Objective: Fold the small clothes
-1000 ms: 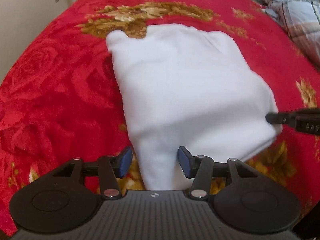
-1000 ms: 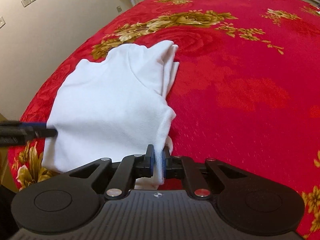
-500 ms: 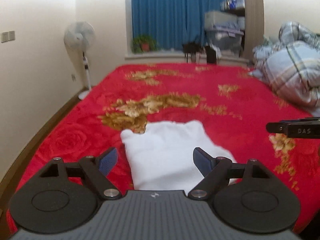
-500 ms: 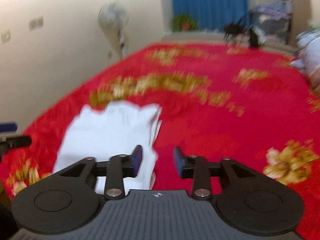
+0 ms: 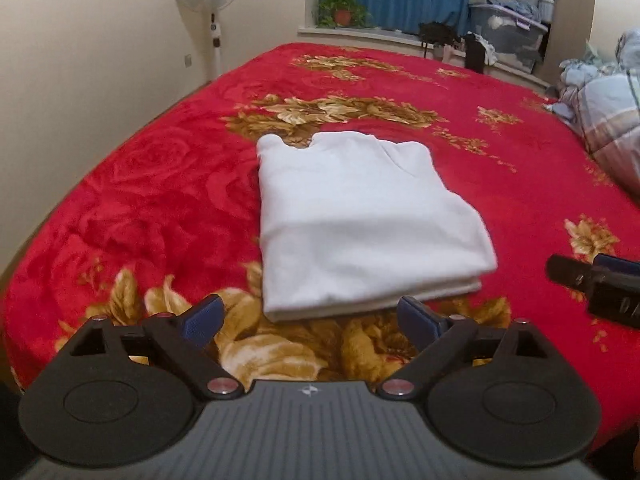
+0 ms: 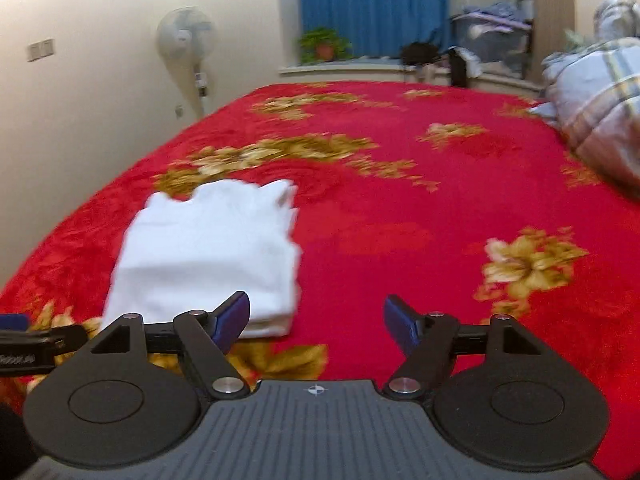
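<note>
A small white garment [image 5: 360,220] lies folded into a flat rectangle on the red floral blanket [image 5: 160,208]; it also shows in the right wrist view [image 6: 208,256]. My left gripper [image 5: 310,322] is open and empty, just short of the garment's near edge. My right gripper [image 6: 316,320] is open and empty, above bare blanket to the right of the garment. The right gripper's tip shows at the right edge of the left wrist view [image 5: 600,284]. The left gripper's tip shows at the left edge of the right wrist view [image 6: 36,340].
A plaid bundle of bedding [image 5: 608,120] lies at the bed's right side. A standing fan [image 5: 208,4] is by the left wall. A potted plant [image 5: 342,12] and storage boxes [image 5: 508,20] stand beyond the far edge of the bed, by blue curtains.
The right gripper let go of the garment's edge and opened. Both grippers pulled back and lifted away from the garment, which now lies folded on the blanket. The left jaws opened wider.
</note>
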